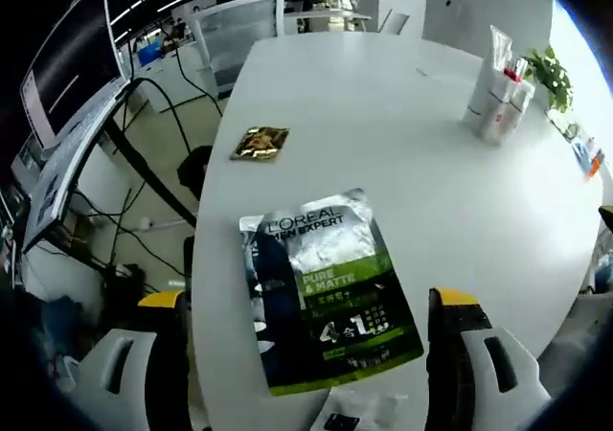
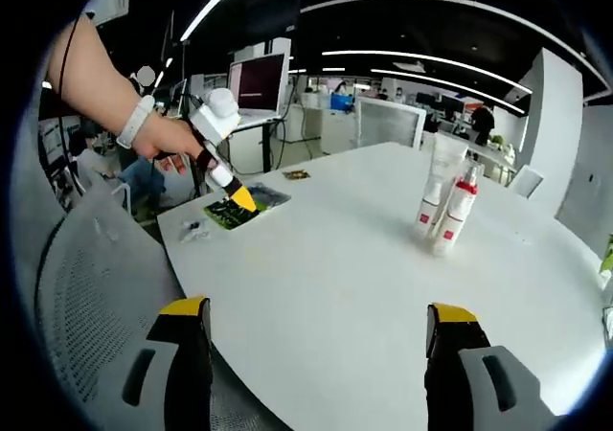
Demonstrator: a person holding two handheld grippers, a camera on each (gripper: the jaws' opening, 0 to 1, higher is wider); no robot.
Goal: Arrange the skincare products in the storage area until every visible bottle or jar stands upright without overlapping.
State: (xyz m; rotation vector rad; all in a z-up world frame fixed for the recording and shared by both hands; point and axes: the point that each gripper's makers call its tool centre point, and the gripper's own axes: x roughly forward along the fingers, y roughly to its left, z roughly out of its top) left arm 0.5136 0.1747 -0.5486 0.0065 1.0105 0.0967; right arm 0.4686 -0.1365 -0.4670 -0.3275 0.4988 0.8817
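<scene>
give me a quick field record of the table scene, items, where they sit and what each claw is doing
surface: white table
pouch: green and silver sachet pack lying flat near the table edge, between the left claw jaws but not gripped
small packet: gold packet lying flat, beyond the pouch
bottles: white tube and red-capped bottle standing upright, close together, far side
left claw: open, held over the pouch by a hand
right claw: open, holding nothing, above the table's near edge
background: office desks, monitor
</scene>
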